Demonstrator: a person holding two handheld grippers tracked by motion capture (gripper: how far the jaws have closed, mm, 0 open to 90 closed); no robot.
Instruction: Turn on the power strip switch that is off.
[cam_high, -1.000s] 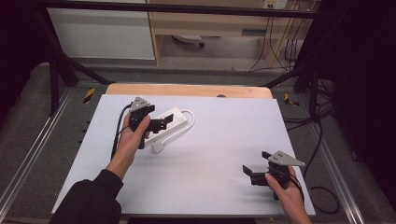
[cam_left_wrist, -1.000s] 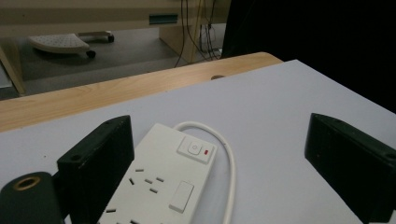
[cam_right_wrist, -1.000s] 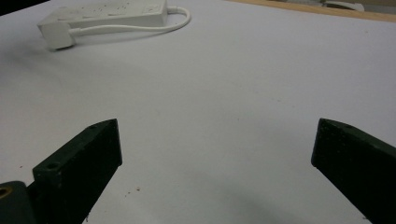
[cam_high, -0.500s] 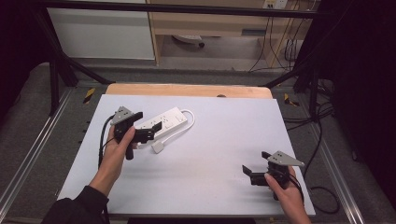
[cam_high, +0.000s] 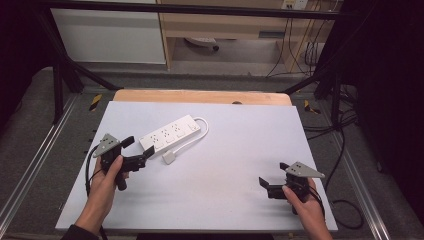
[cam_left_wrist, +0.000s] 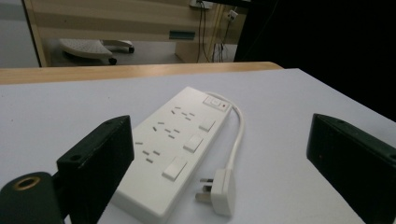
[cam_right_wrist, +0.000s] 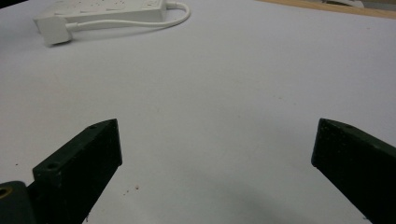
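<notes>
White power strip (cam_high: 169, 136) lies just beyond the wide-spread left gripper (cam_high: 137, 151)

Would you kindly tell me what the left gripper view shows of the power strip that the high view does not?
Left gripper view alone: the power strip's socket holes, its three rocker switches and the red-marked main switch, plus the plug's metal pins. High view alone: both hands, the left gripper just beside the strip's near end, apart from it, and the right gripper far off. Both: the strip lying flat on the white table, its cable looping back to the plug beside it.
</notes>
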